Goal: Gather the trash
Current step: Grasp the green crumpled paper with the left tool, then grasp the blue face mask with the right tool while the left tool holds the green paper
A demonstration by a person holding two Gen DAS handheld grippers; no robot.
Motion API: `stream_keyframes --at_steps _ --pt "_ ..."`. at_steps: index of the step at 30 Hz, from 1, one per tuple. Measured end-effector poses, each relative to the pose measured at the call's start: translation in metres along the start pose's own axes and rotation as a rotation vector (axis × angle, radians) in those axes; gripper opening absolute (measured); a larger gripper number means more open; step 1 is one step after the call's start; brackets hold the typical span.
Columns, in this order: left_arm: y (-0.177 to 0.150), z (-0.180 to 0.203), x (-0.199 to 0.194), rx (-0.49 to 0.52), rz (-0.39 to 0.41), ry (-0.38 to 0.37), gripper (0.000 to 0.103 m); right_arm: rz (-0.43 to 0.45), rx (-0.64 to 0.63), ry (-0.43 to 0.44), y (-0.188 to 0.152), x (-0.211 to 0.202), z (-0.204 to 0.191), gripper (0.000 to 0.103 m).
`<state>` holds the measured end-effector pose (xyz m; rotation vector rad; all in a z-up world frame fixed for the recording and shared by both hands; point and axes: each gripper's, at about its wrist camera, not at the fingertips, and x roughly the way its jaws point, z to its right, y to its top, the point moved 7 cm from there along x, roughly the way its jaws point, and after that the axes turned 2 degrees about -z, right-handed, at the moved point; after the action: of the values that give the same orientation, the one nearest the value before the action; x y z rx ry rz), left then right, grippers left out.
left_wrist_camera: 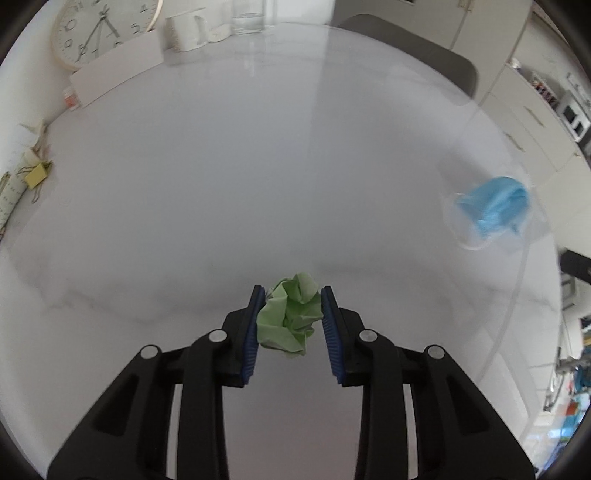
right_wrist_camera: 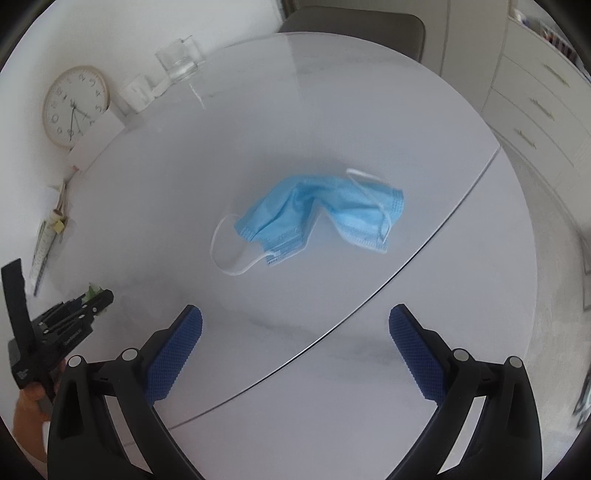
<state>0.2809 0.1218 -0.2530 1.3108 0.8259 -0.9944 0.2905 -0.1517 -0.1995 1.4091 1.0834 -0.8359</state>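
Note:
A crumpled green paper ball [left_wrist_camera: 291, 314] sits between the blue pads of my left gripper [left_wrist_camera: 291, 295], which is shut on it just above the white table [left_wrist_camera: 258, 166]. A blue face mask [left_wrist_camera: 495, 210] lies far right in the left wrist view, blurred. In the right wrist view that face mask [right_wrist_camera: 317, 218] lies crumpled on the table ahead, white ear loops spread. My right gripper [right_wrist_camera: 295, 317] stands wide open short of it, nothing between its pads. The left gripper [right_wrist_camera: 85, 306], held by a hand, shows at the left edge with a bit of green in it.
A round clock [left_wrist_camera: 99, 29] leans on the wall behind a white card [left_wrist_camera: 118, 74]. A white mug [left_wrist_camera: 186, 31] and a glass [left_wrist_camera: 247, 18] stand at the back. Small clutter [left_wrist_camera: 26, 177] lies at the left. A grey chair [right_wrist_camera: 354, 26] is beyond the table; drawers [right_wrist_camera: 535, 107] at right.

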Motion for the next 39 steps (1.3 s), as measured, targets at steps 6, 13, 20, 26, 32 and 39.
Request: stream_keyframes --at_steps 6,13,20,26,32,39 --pt "-0.010 0.049 -0.017 0.075 0.005 -0.077 0.030 -0.105 -0.386 0.002 0.029 0.009 0.004 0.100" --pt "-0.009 0.098 -0.014 0.107 -0.009 -0.130 0.031 -0.280 -0.748 0.097 0.058 0.044 -0.003 0.100" --pt "-0.002 0.115 -0.010 0.132 -0.023 -0.122 0.031 -0.402 -0.912 0.081 0.075 0.090 -0.015 0.087" --pt "0.002 0.105 -0.012 0.114 -0.028 -0.105 0.031 -0.423 -0.887 0.056 0.073 0.103 -0.015 0.031" --pt "-0.002 0.109 -0.024 0.100 -0.020 -0.109 0.031 -0.300 -0.631 0.125 0.073 0.068 -0.011 0.022" --pt "-0.013 0.125 -0.056 0.150 0.006 -0.141 0.031 -0.136 -0.303 0.208 0.027 -0.005 -0.001 0.022"
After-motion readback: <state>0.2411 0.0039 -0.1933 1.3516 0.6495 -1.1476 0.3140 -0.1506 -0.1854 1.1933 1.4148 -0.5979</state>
